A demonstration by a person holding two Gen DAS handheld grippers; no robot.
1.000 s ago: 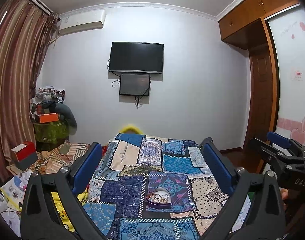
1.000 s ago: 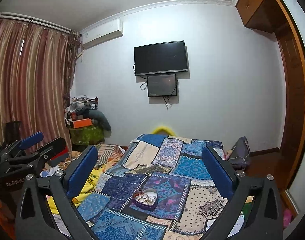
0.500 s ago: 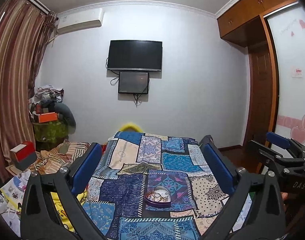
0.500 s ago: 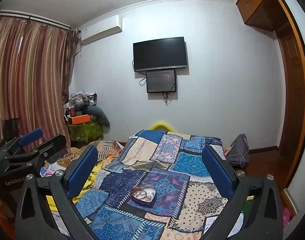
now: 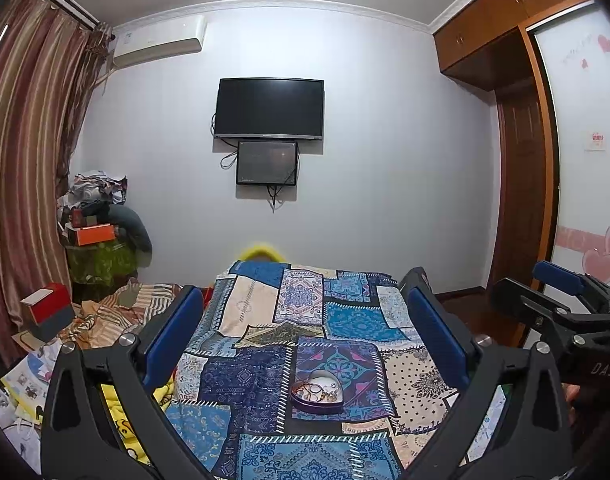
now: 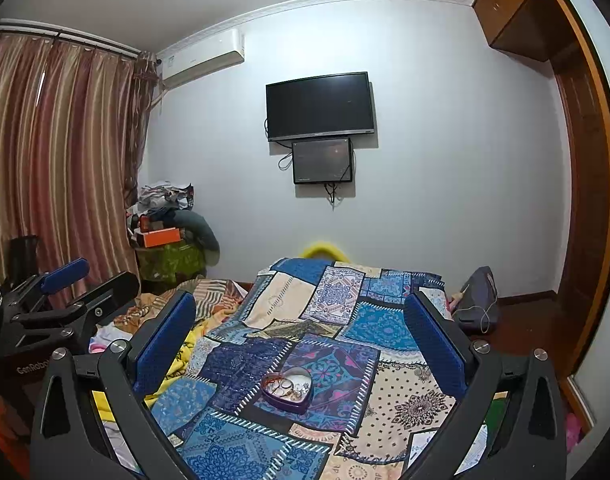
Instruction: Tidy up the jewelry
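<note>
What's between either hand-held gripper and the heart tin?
Nothing visible. The heart tin sits alone on the quilt, ahead of the open left hand-held gripper and open right hand-held gripper, between their fingers.

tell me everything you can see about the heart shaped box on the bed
The heart-shaped box is small, lidless, purple-walled and pale inside, maybe tin. It holds a tangle of rings and thin bangles, gold, silver and one reddish. It sits flat on the patchwork bedspread, on a purple patch. Both grippers are open, and neither touches it.
</note>
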